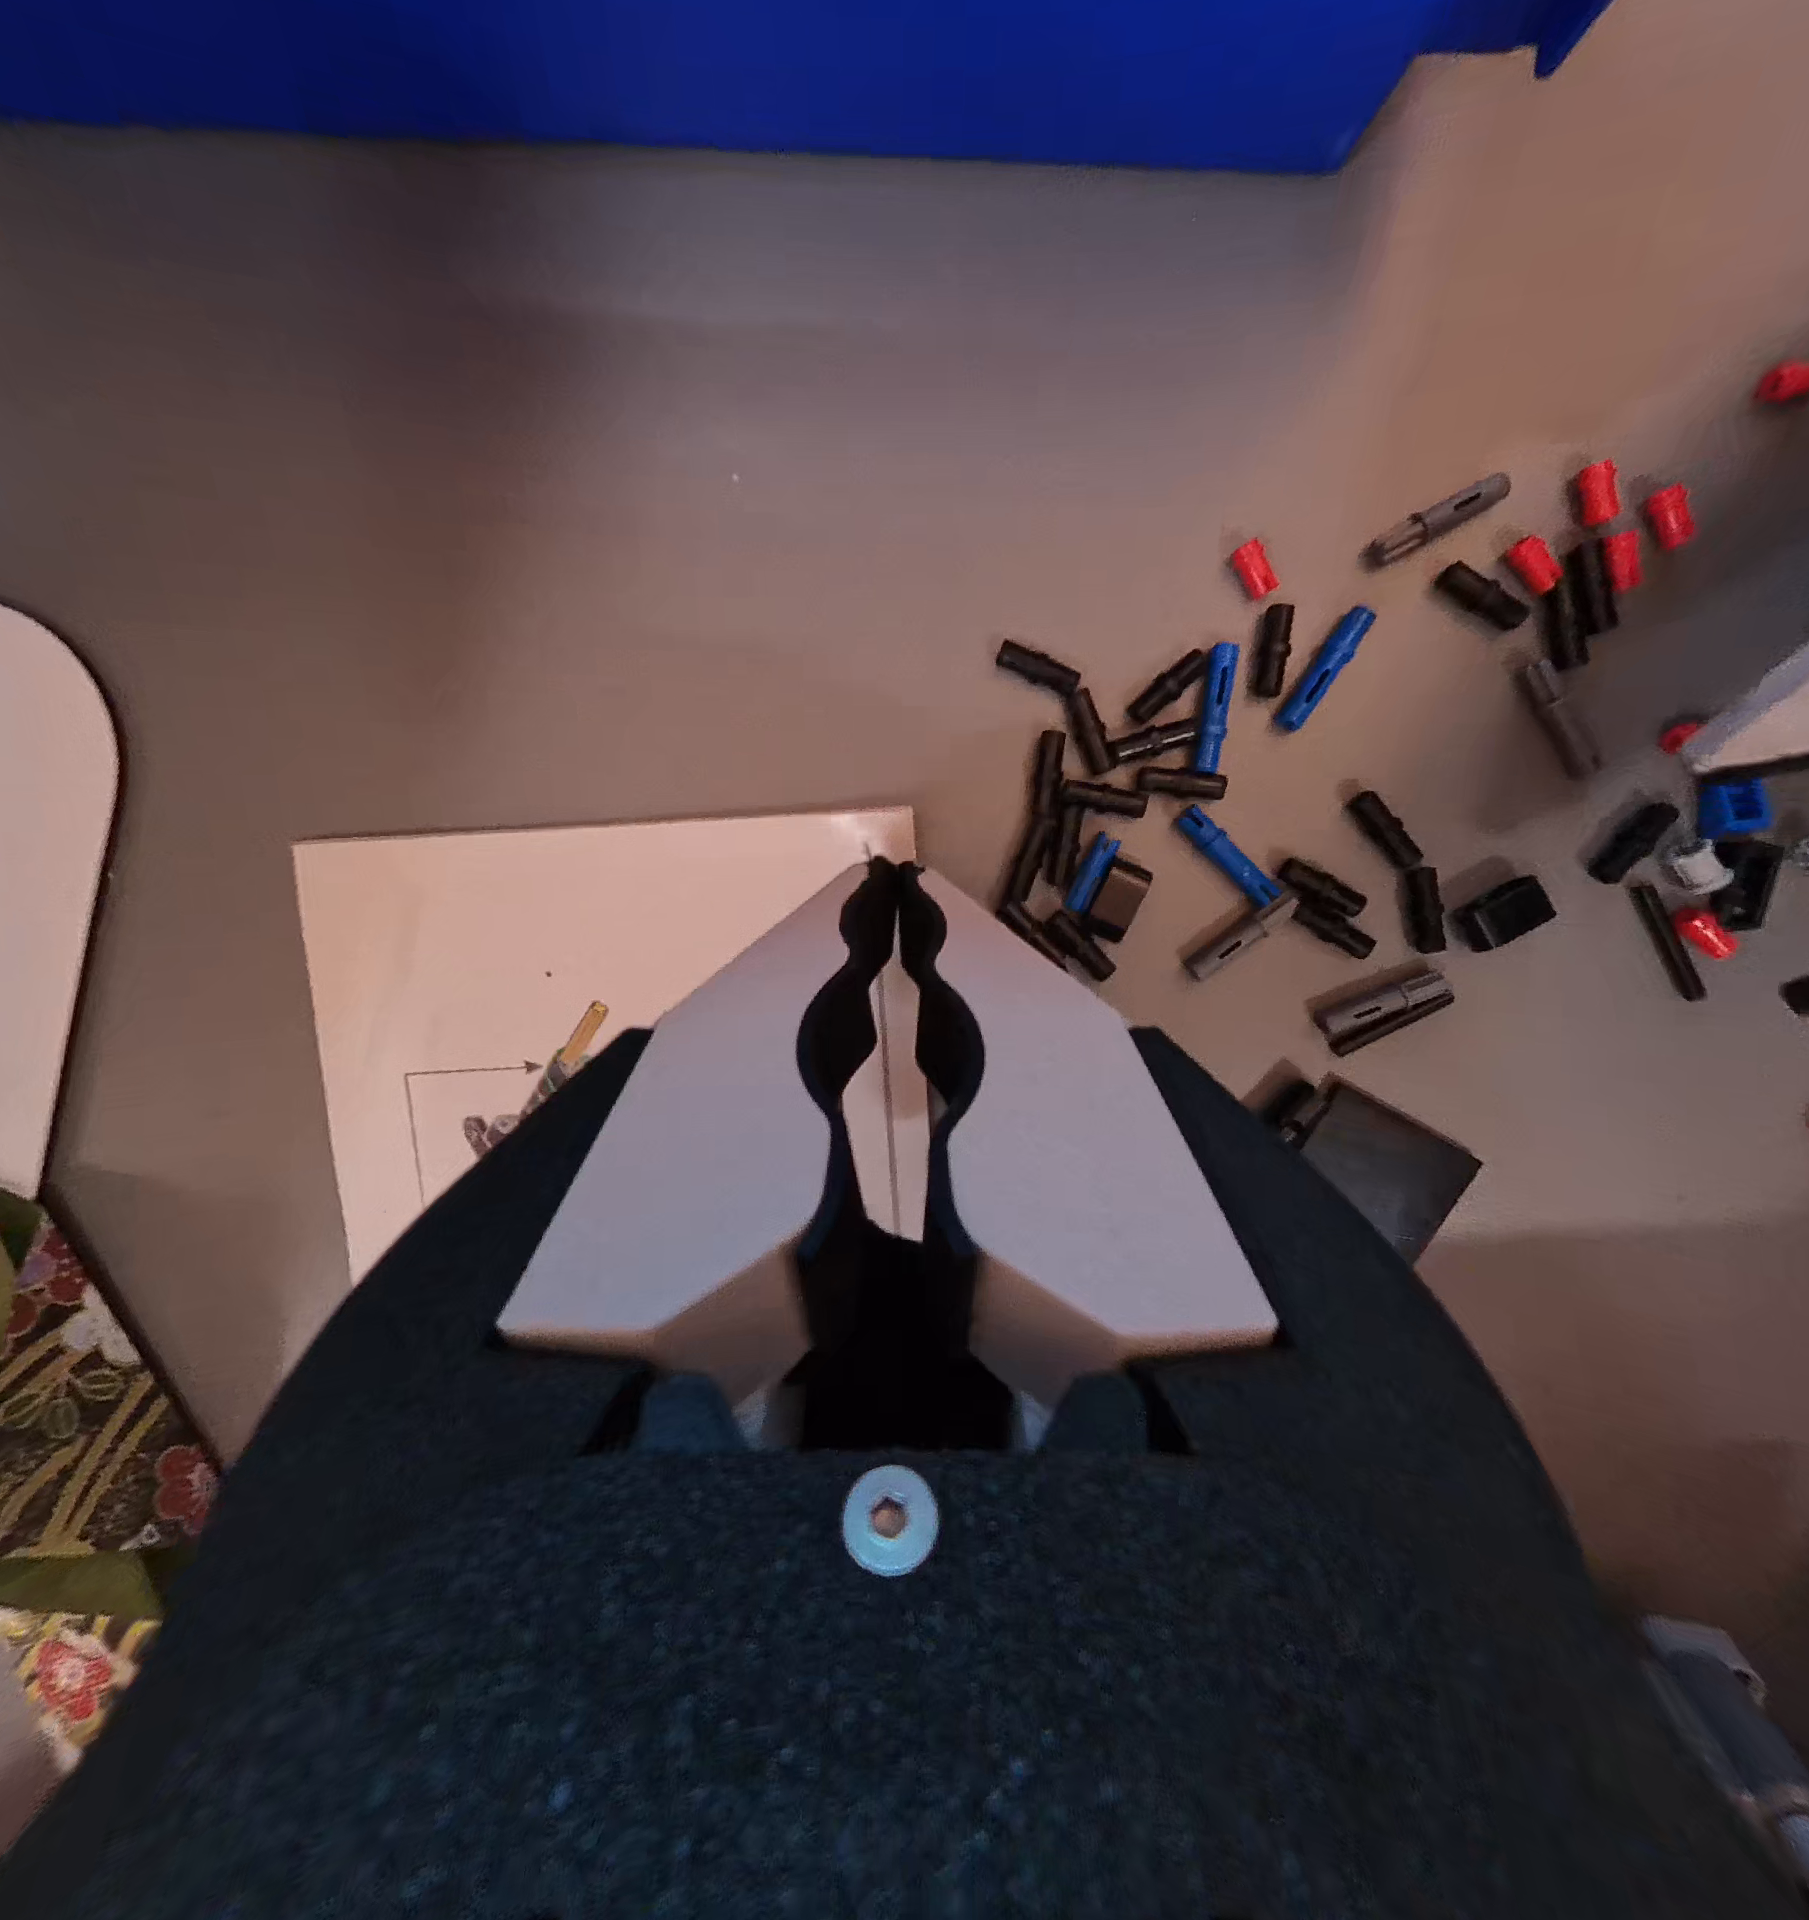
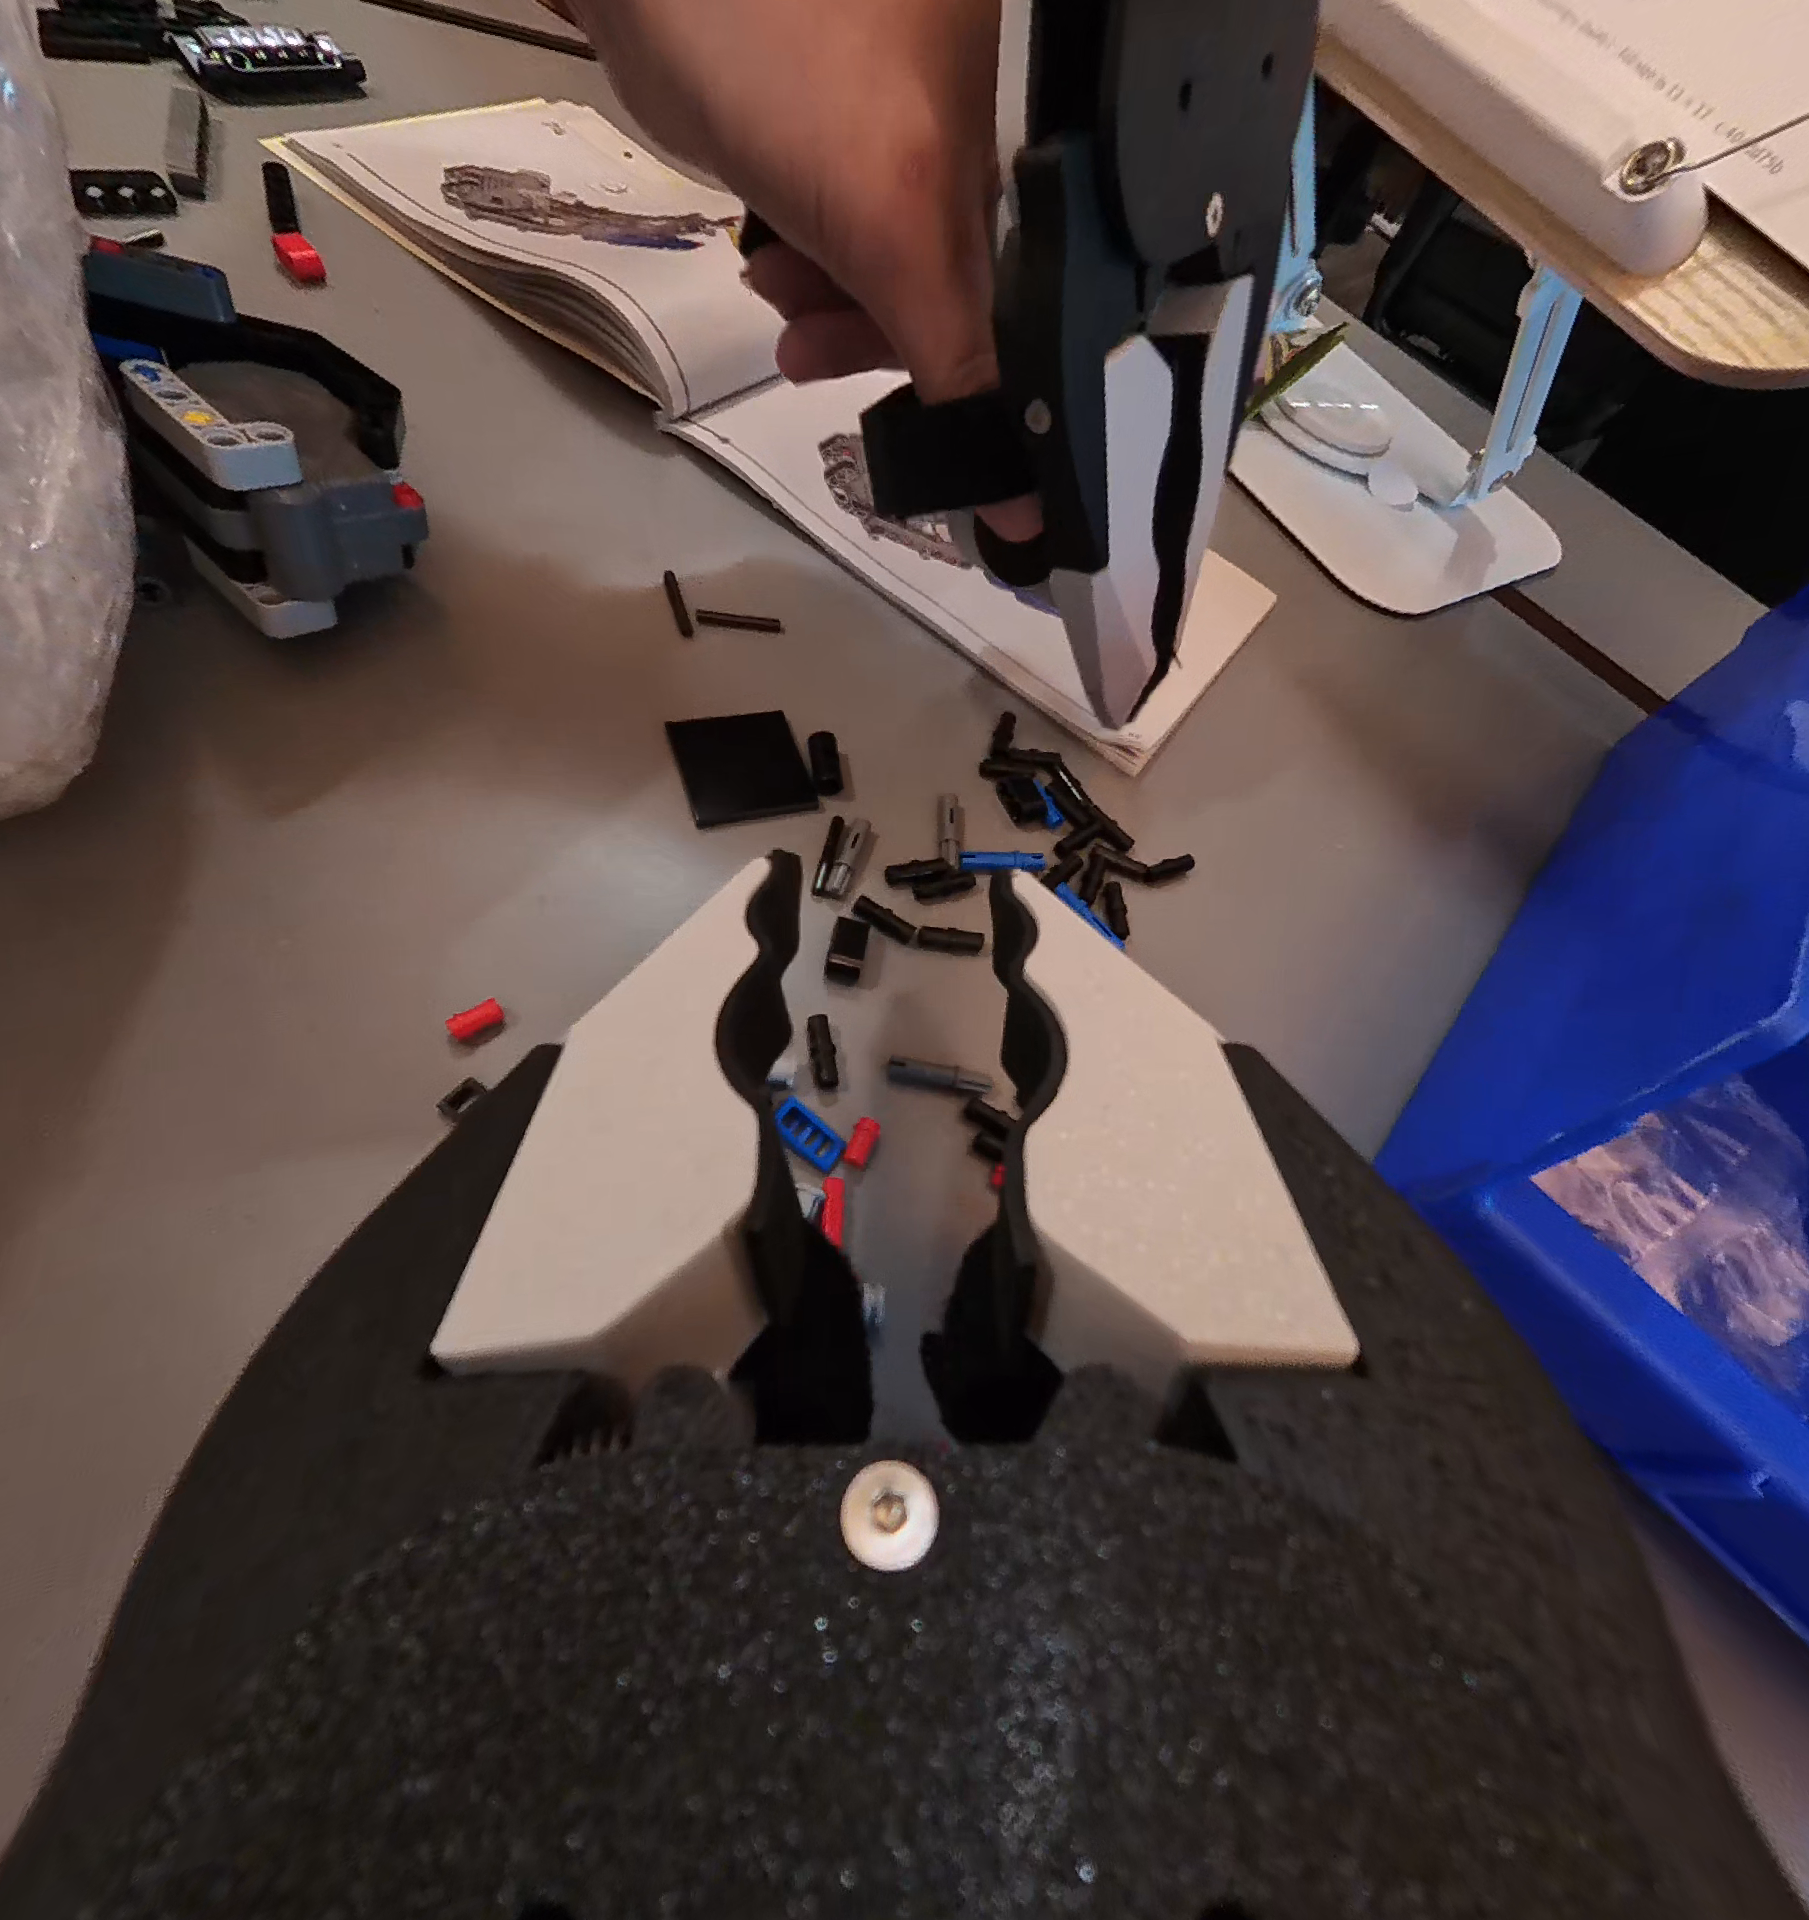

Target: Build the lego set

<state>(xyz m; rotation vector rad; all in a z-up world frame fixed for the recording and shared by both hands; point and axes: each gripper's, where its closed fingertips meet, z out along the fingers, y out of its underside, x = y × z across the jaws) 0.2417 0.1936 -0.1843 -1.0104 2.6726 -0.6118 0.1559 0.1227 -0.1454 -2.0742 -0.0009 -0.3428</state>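
Note:
My left gripper (image 1: pixel 895 868) is shut, its tips over the far right corner of the open instruction booklet (image 1: pixel 588 935). In the right wrist view a hand holds it almost upright, tips (image 2: pixel 1139 707) down on the booklet's near corner (image 2: pixel 1217 623). My right gripper (image 2: pixel 895 873) is open and empty, low over a scatter of small pins (image 2: pixel 941 935). Black pins, a blue pin (image 2: pixel 999 860) and grey pins lie between and just beyond its fingers, untouched. The same scatter of black, blue and red pins (image 1: pixel 1191 769) lies right of the booklet in the left wrist view.
A partly built grey, black and white model (image 2: pixel 266 488) sits at the left. A black flat tile (image 2: pixel 739 769) lies near the pins. A blue bin (image 2: pixel 1658 1195) stands at the right and along the far edge (image 1: pixel 671 73). A clear plastic bag (image 2: pixel 17 416) lies far left. The grippers' ends are close to 12 cm from one another.

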